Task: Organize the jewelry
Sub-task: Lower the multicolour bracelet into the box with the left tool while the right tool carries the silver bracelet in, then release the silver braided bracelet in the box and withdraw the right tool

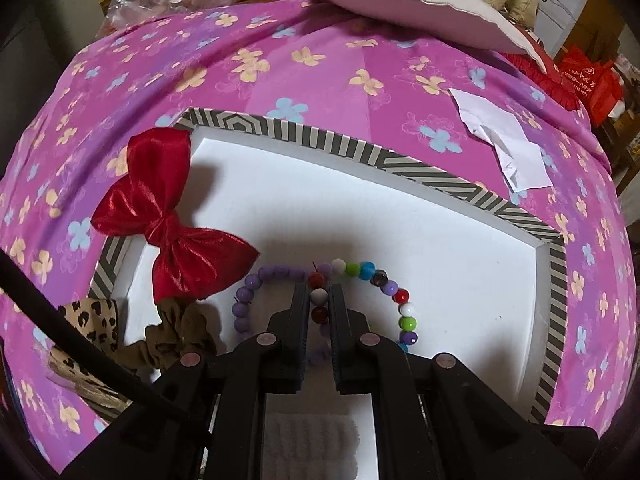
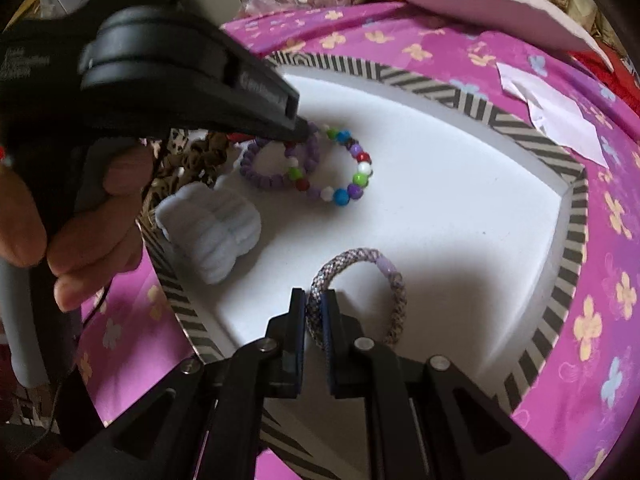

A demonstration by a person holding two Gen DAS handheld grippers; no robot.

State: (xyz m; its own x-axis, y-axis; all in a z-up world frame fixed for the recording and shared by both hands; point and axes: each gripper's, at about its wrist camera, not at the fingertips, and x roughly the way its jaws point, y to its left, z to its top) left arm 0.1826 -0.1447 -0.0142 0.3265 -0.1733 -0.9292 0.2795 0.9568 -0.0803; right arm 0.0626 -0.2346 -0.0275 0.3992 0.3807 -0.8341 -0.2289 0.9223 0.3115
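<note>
A striped box with a white floor lies on a pink floral cloth. My left gripper is shut on a multicoloured bead bracelet, with red and white beads between its fingers. That bracelet overlaps a purple bead bracelet on the box floor. My right gripper is shut on a woven grey-lilac bracelet, held over the near part of the box. A person's hand grips the left tool.
A red bow lies across the box's left rim. Leopard-print scrunchies sit at the left corner. A pale blue fluffy band rests inside by the left wall. White paper and a pale cushion lie farther back on the cloth.
</note>
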